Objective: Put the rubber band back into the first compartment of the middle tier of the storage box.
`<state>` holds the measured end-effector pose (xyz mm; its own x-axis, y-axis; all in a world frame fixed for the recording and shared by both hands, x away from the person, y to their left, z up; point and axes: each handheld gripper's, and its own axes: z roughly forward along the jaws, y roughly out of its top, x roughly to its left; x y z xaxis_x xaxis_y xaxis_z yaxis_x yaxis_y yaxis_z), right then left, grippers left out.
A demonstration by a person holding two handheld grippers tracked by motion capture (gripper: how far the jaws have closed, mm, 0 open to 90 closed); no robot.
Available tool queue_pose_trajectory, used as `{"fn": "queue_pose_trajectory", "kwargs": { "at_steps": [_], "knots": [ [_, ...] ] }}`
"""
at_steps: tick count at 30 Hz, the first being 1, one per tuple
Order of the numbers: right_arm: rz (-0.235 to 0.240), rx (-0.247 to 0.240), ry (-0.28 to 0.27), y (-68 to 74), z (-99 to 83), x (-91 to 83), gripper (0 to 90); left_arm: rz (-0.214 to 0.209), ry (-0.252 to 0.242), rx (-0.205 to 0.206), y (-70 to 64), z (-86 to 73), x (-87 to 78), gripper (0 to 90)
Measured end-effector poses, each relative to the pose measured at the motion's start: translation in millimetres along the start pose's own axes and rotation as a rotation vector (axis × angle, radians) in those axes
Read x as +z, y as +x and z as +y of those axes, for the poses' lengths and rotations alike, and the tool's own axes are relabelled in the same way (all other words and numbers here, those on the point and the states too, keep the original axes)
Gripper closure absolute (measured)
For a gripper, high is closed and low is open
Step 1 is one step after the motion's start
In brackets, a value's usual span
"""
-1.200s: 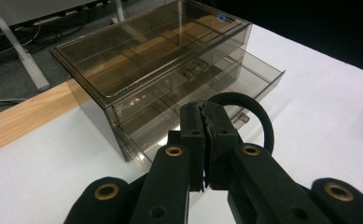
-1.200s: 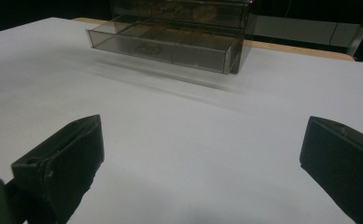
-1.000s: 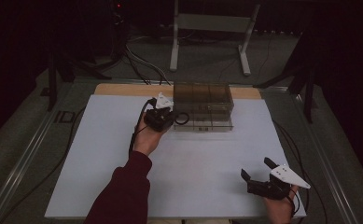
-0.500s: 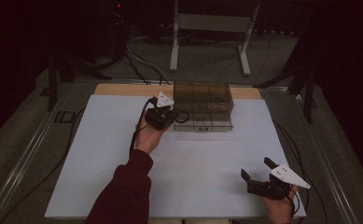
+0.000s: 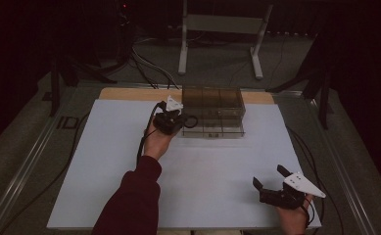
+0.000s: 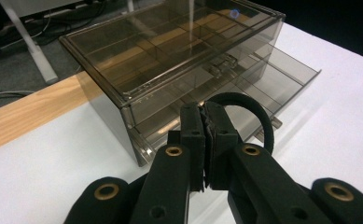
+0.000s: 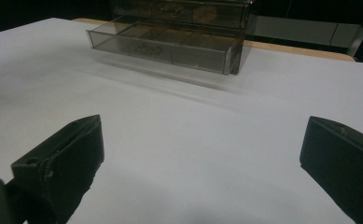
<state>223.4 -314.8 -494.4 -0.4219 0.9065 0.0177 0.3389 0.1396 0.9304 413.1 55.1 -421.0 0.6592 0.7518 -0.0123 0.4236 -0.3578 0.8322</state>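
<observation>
From above, the left gripper (image 5: pixel 171 120) sits at the drawer box's (image 5: pixel 212 98) left front corner; the right gripper (image 5: pixel 276 188) waits well apart, jaws wide.

In the left gripper view, its jaws pinch a black hair tie (image 6: pixel 249 109), with the open bottom drawer (image 6: pixel 282 74) just ahead.

The right gripper view shows that drawer (image 7: pixel 165 44) far off.

White table cover (image 5: pixel 105 161), floor cables (image 5: pixel 149 63), metal stand (image 5: pixel 217 24).

A smoky brown see-through drawer box (image 5: pixel 212 111) sits on a white table (image 5: pixel 105 161) with a far light-wood edge. Black hair band (image 6: pixel 249 112), black grippers, dark red sleeve (image 5: pixel 129 200).
</observation>
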Motion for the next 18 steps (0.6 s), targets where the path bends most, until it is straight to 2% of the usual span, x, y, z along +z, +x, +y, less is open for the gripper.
{"fn": "queue_pose_trajectory", "kwargs": {
  "at_steps": [18],
  "knots": [
    [0.002,-0.002,-0.001,0.0,0.2,0.2,0.1,0.036,0.007,-0.016,6.2,4.5,5.7,88.9]
  ]
}}
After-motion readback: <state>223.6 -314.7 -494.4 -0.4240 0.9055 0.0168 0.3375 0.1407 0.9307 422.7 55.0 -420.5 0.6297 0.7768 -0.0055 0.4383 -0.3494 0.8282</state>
